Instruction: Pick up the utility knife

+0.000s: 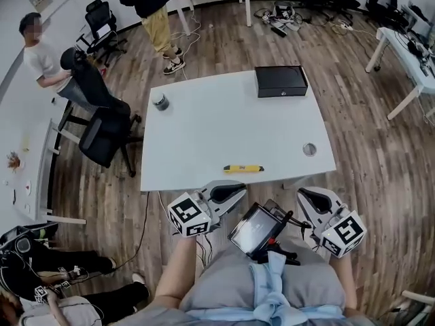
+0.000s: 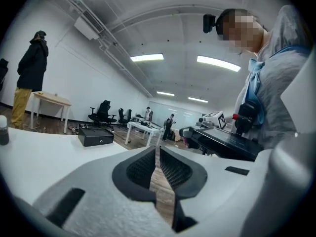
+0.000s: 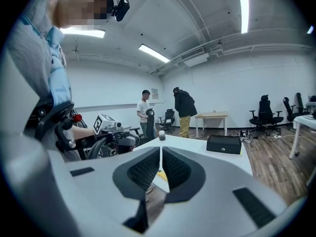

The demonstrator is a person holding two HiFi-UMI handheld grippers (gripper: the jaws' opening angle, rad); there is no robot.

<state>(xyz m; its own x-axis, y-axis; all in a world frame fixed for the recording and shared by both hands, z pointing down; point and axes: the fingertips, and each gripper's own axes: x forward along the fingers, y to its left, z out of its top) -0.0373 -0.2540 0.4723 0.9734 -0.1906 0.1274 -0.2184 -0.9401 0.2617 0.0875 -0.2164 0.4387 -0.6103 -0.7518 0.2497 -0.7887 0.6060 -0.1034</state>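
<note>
Here's the white counter [image 1: 204, 114] from above, and the yellow utility knife [image 1: 243, 169] lies flat on it, close to the near edge, lengthwise along that edge. Nothing touches it.

Both tools sit below that near edge, off the counter, just in front of the person's body. The left tool [image 1: 239, 191] has its jaws pressed together with nothing between them; its own view confirms it, the dark ribbed pads [image 2: 143, 168] meeting at the tip. The knife lies just beyond its tips, a little to the right.

The right tool [image 1: 303, 194] is the same: jaws closed together, empty, with the counter stretching away beyond them in its own view. It sits further right of the knife, apart from it.

A dark screen unit [image 1: 257, 227] hangs on the person's front, between the two tools.

Further up the counter, a black box [image 1: 281, 81] rests at the far right corner, a small dark-lidded jar [image 1: 160, 101] stands at the far left, and a round cable port [image 1: 309, 149] sits near the right edge.
</note>
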